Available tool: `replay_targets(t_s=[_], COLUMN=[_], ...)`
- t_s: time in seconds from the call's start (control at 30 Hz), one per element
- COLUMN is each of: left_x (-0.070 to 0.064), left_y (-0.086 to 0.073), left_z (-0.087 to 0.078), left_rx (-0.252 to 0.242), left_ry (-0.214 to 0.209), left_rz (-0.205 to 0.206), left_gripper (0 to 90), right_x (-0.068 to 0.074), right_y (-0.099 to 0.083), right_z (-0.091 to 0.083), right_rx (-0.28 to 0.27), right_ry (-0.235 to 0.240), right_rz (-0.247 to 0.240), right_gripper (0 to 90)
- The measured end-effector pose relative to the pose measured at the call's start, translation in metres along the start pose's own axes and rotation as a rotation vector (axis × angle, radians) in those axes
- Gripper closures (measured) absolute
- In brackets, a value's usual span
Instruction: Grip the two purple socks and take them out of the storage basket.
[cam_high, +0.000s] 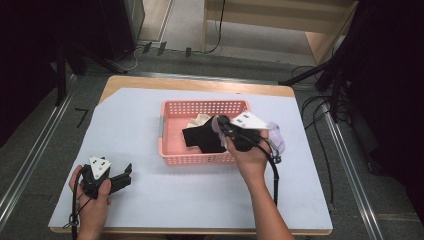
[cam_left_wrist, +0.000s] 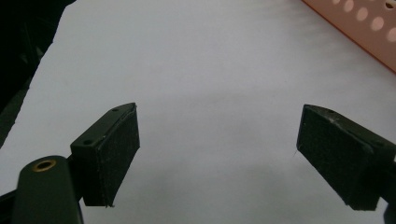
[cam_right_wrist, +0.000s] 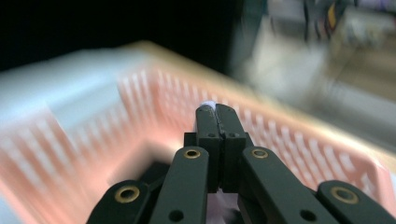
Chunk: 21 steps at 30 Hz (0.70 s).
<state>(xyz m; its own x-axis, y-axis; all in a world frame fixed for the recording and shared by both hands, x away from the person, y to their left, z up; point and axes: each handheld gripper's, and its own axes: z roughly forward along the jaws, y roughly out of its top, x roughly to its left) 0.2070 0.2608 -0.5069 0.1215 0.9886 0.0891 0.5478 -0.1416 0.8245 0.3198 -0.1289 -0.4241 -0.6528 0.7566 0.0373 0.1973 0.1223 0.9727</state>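
A: Starting at the left, the left gripper (cam_high: 122, 177) rests low on the white sheet (cam_high: 135, 135), held in the person's left hand (cam_high: 92, 200), well apart from the pink basket (cam_high: 170, 137).

B: Its own view shows what the high view can't: the jaws stand wide apart with bare sheet between them, and a corner of the basket (cam_left_wrist: 369, 32) sits at the upper right.

A: Further right, inside the basket, a black garment (cam_high: 200, 137) lies by a cream cloth (cam_high: 200, 120).

B: And the right gripper (cam_high: 220, 122) hovers over the basket's right half, trailing a pale lilac, see-through piece (cam_high: 277, 137) across the right rim.

A: In the right gripper view the jaws are pressed together, a sliver of lilac (cam_right_wrist: 207, 103) peeping at the tips. That view is blurred, so probably the same piece.
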Motion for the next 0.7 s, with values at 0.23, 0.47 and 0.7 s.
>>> replay_targets(t_s=[0.23, 0.47, 0.7], left_x=[-0.001, 0.000, 0.000], left_y=[0.000, 0.000, 0.000], left_z=[0.001, 0.000, 0.000], left_rx=[0.006, 0.007, 0.005], left_ry=[0.008, 0.007, 0.006], left_rz=[0.015, 0.010, 0.009], left_gripper=[14.2, 14.2, 14.2], right_x=[0.004, -0.004, -0.010], right_y=[0.007, -0.011, -0.011], right_z=[-0.007, -0.003, -0.008], right_rx=[-0.017, -0.025, -0.088], right_ry=[-0.022, -0.035, -0.054], right_rz=[-0.034, 0.041, 0.083], right_gripper=[90.0, 90.0, 90.0])
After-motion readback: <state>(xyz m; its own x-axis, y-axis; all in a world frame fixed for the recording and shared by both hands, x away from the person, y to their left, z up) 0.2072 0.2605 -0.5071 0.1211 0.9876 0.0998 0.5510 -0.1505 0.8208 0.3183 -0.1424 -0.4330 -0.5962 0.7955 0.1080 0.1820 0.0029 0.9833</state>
